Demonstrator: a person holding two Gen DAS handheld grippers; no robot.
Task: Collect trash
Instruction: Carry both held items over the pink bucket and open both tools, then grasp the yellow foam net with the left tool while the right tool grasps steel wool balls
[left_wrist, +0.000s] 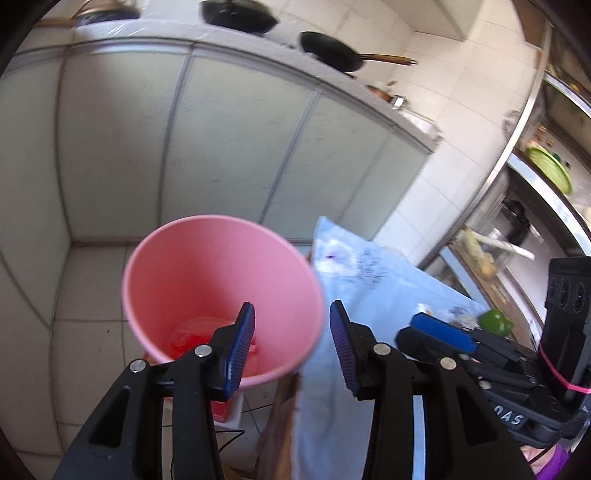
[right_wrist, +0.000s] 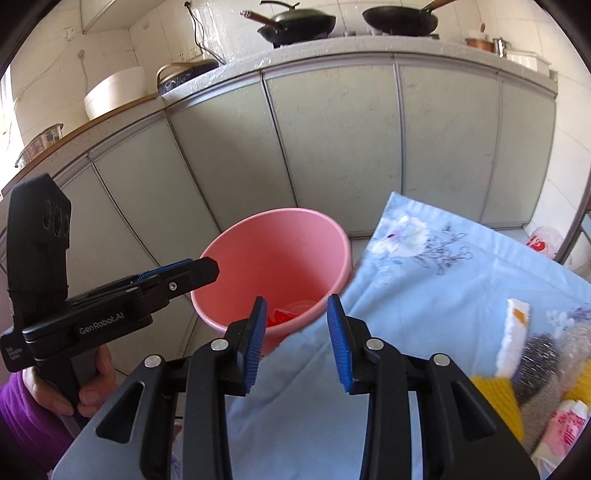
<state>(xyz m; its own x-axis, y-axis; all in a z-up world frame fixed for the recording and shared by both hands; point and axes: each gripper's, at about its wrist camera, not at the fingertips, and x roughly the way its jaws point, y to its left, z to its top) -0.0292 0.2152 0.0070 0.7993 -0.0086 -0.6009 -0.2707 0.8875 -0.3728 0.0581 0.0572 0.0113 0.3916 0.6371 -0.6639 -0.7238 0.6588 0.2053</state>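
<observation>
A pink bin (left_wrist: 221, 280) (right_wrist: 280, 258) stands on the floor against the table's edge, with red trash (left_wrist: 192, 336) (right_wrist: 284, 315) at its bottom. My left gripper (left_wrist: 291, 325) is open over the bin's near rim, nothing between its fingers. My right gripper (right_wrist: 295, 317) is open and empty too, above the blue floral cloth (right_wrist: 424, 295) beside the bin. On the cloth at the right lie a white and orange sponge (right_wrist: 511, 336), a steel scrubber (right_wrist: 535, 354), a yellow item (right_wrist: 498, 398) and a pink wrapper (right_wrist: 561, 424).
Grey cabinet doors (right_wrist: 332, 140) run behind the bin, under a counter with black woks (right_wrist: 295, 22). A hand (right_wrist: 96, 384) holds the left gripper's handle. A green item (left_wrist: 496, 321) lies on the cloth. A metal shelf (left_wrist: 517, 166) stands at the right.
</observation>
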